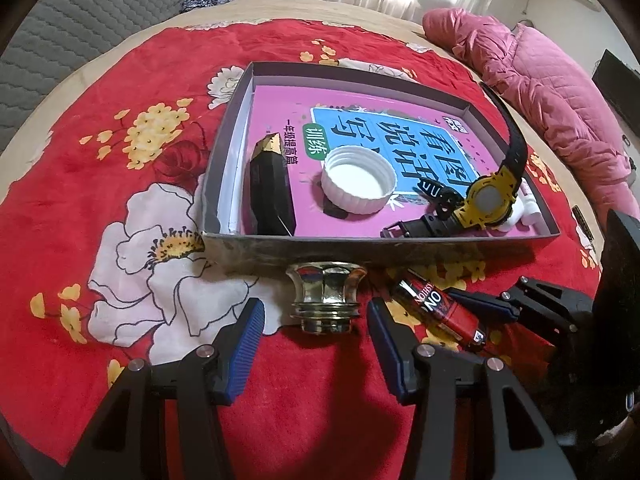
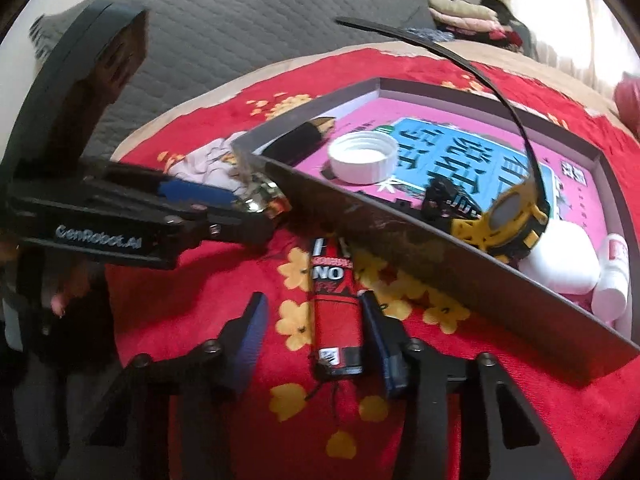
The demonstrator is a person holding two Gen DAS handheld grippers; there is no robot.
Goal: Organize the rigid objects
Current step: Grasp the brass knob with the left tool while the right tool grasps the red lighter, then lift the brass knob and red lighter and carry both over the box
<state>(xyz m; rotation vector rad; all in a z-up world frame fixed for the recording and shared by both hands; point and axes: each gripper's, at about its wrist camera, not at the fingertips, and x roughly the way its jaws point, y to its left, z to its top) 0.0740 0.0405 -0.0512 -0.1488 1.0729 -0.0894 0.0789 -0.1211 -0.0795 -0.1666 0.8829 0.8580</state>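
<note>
Here, in the left wrist view, the left gripper (image 1: 316, 316) is held open, its blue pads on either side of a shiny metal knob (image 1: 327, 297) lying on the red floral blanket (image 1: 120, 128) just outside the shallow box (image 1: 224, 140). Inside are seen a white cap (image 1: 359, 185), a yellow watch (image 1: 489, 200) and a black faceted piece (image 1: 271, 192).

In the right wrist view, the right gripper (image 2: 310, 322) is spread open around a red lighter (image 2: 335, 308) beside the box wall, one pad touching it.

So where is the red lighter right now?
The red lighter lies on the red floral blanket just outside the box's near wall, between the open right gripper's fingers in the right wrist view; the shiny metal knob sits to its left.
</note>
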